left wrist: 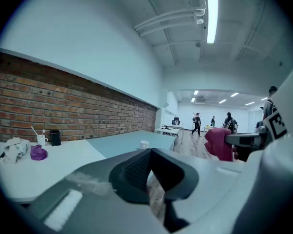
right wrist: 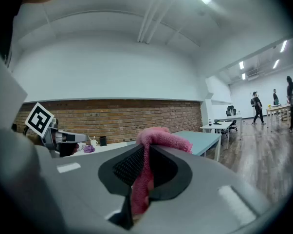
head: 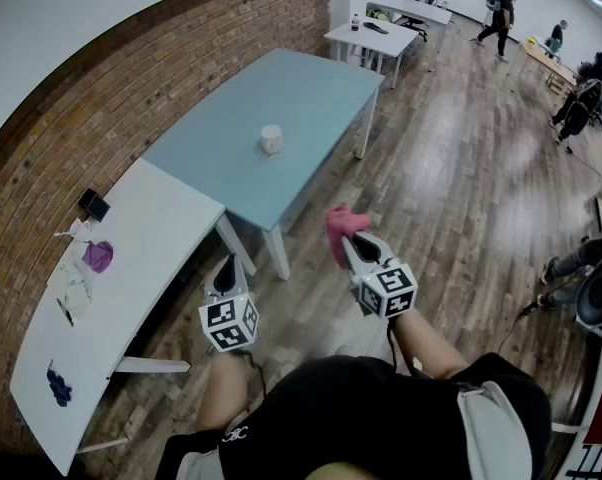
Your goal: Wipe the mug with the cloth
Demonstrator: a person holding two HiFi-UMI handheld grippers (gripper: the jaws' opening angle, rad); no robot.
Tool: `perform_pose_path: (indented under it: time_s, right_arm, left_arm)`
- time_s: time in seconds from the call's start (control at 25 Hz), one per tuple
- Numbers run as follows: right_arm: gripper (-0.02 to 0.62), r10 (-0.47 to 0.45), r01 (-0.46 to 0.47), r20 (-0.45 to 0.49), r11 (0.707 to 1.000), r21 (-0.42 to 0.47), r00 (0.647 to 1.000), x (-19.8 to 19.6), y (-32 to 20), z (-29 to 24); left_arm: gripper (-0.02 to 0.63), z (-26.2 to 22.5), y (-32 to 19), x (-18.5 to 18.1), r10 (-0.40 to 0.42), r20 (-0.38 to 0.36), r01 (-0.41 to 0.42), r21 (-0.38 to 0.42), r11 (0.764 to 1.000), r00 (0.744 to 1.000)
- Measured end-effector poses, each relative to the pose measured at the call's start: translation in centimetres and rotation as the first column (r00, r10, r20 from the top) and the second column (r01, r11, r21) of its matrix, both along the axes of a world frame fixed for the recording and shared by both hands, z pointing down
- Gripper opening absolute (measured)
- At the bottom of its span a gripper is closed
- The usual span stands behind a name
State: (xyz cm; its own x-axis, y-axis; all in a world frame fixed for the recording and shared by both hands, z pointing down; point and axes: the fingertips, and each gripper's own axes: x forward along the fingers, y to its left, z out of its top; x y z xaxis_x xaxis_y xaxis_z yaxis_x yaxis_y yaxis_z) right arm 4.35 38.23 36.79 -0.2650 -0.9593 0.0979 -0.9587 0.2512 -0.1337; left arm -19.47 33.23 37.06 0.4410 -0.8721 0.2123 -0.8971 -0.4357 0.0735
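while right gripper [head: 351, 246] is clamping pink cloth [head: 343, 223] between closed jaws, left gripper [head: 225, 271] is hanging beside it, jaws together, gripping nothing. mug [head: 271, 139] is standing upright on blue table [head: 321, 88], well ahead of both grippers, untouched.

The cloth [head: 343, 224] is pink, the mug [head: 271, 139] white on a pale blue desk [head: 321, 88]. The brick wall [head: 131, 98] is red-brown, the floor [head: 441, 188] wood-grained brown. The left tool [head: 225, 268] and right tool [head: 349, 248] bear black-and-white square markers.
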Motion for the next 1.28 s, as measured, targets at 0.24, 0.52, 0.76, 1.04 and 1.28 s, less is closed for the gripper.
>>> perform_pose_path:
  time_s: [0.24,0.52,0.76,1.04,1.28]
  right_arm:
    - [0.041,-0.009,0.008,0.058,0.999,0.031,0.998,0.1,-1.1,-0.6]
    - [0.041,-0.011,0.01,0.035,1.0,0.012,0.999,-0.5,-2.2,0.1]
    - [0.041,-0.008,0.008,0.028,1.0,0.002,1.0,-1.6,-2.9,0.4]
    - [0.041,0.026,-0.026,0.028,1.0,-0.009,0.999,-3.8,-3.3,1.1]
    - [0.041,0.069,-0.069,-0.02,0.998,-0.013,0.997,-6.6,-4.0,1.4]
  left_arm:
    - [0.006,0.8,-1.3,-0.2,-0.016,-0.012,0.015,-0.03,0.999,1.0]
    - [0.006,1.3,-2.4,-0.7,-0.022,0.009,0.022,-0.039,0.999,1.0]
    - [0.005,1.3,-3.2,-1.5,-0.012,0.037,0.013,-0.025,1.0,0.999]
    - [0.006,2.2,-3.4,-3.6,0.016,0.048,-0.014,-0.025,1.0,0.999]
    - [0.006,3.3,-4.7,-7.4,0.035,0.016,-0.035,-0.043,0.998,0.999]
